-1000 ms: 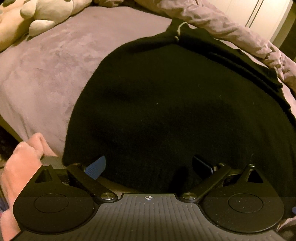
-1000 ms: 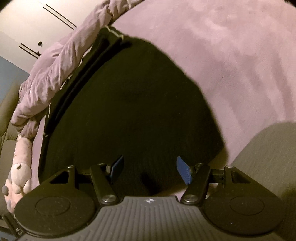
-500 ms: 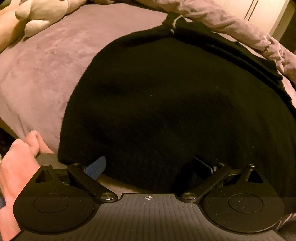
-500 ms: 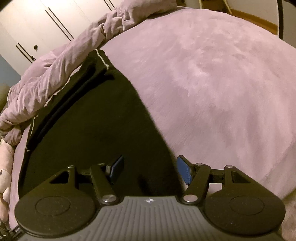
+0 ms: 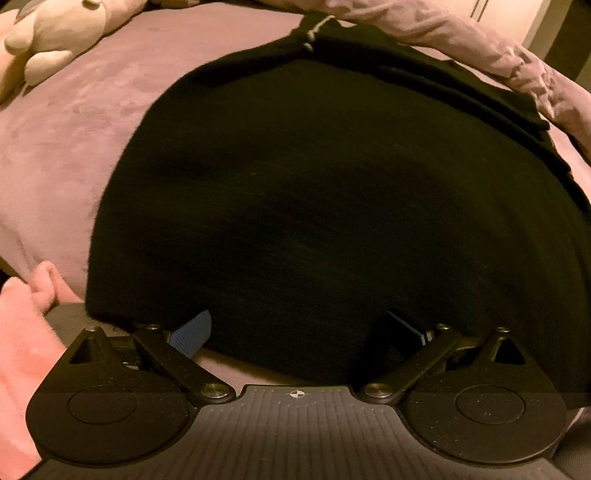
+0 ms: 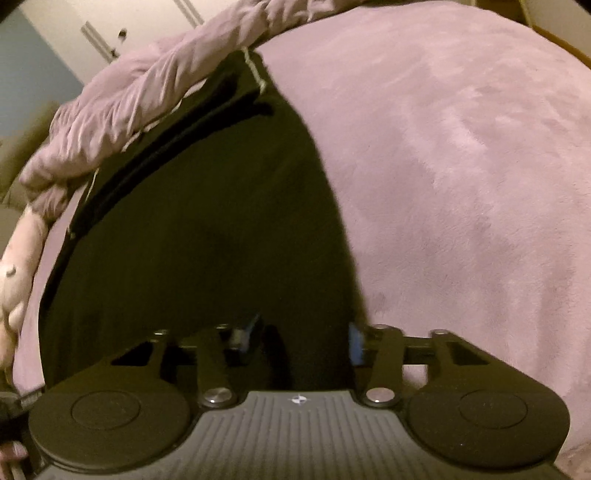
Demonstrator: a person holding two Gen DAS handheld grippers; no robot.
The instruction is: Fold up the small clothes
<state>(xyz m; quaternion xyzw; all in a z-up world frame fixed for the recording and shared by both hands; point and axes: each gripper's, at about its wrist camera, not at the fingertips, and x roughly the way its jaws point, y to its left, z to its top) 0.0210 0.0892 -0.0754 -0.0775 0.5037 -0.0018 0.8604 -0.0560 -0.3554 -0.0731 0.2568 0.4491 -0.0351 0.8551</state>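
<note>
A black knitted garment (image 5: 314, 184) lies spread flat on a mauve plush bedspread (image 5: 74, 129). My left gripper (image 5: 297, 328) is open low over the garment's near hem, close to its left corner, and the hem runs between the blue pads. In the right wrist view the same garment (image 6: 203, 221) fills the left half. My right gripper (image 6: 301, 336) is at the garment's near right edge with its jaws closing. Black fabric lies between the jaws, with a gap still showing between the pads.
A rumpled mauve duvet (image 5: 498, 55) lies along the garment's far side. A pale plush toy (image 5: 55, 33) sits at the far left. A person's pink sleeve (image 5: 22, 332) is beside the left gripper. Bare bedspread (image 6: 461, 184) stretches to the right, with white wardrobe doors (image 6: 122, 26) behind.
The right gripper rolled and shifted to the garment's right edge, and its jaws narrowed around the fabric. The left gripper crept towards the hem's left corner and stayed open.
</note>
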